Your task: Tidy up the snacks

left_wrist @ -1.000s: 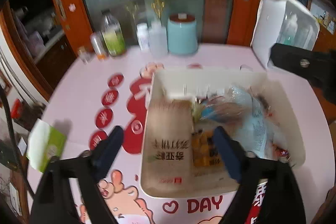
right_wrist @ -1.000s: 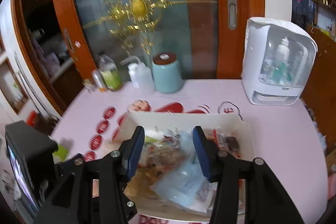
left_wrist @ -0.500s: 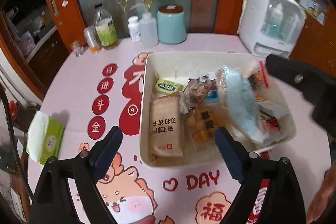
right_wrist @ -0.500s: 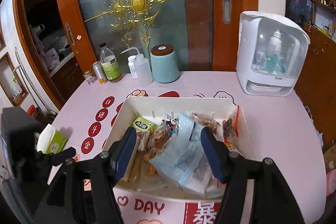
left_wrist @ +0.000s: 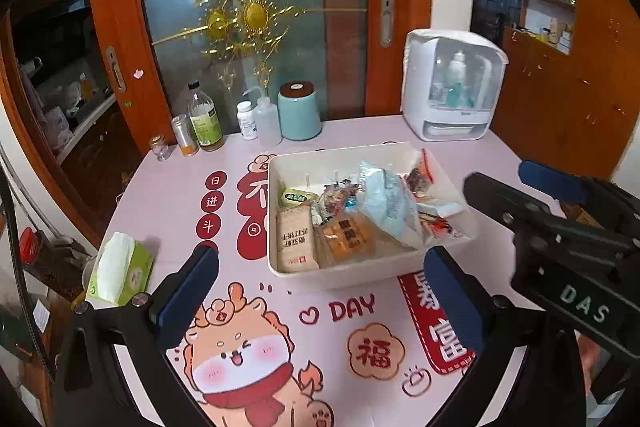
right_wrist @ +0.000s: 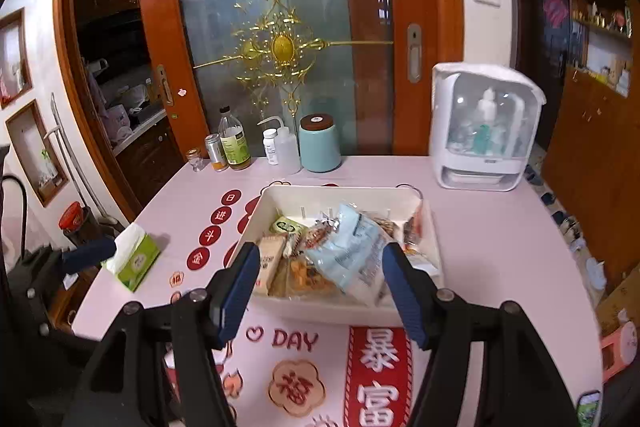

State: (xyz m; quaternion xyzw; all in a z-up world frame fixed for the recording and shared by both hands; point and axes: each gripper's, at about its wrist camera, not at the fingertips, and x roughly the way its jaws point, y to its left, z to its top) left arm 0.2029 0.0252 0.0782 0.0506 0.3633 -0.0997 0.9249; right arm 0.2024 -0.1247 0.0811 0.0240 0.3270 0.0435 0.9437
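Now both hand-held grippers pulled back from tray; left hand-held gripper opening wide, empty; right hand-held gripper half-open, empty; snacks piled in tray on desk; sorting likely done.

a home: ornate glass door, dining table.

Trays: we count one white tray, ahead of the fingers.
Tissue boxes: we see one green tissue box.
Canisters: one teal canister.
Bottles and jars: we count five at the table's back edge.
Snack packets: several, heaped; we cannot count them.
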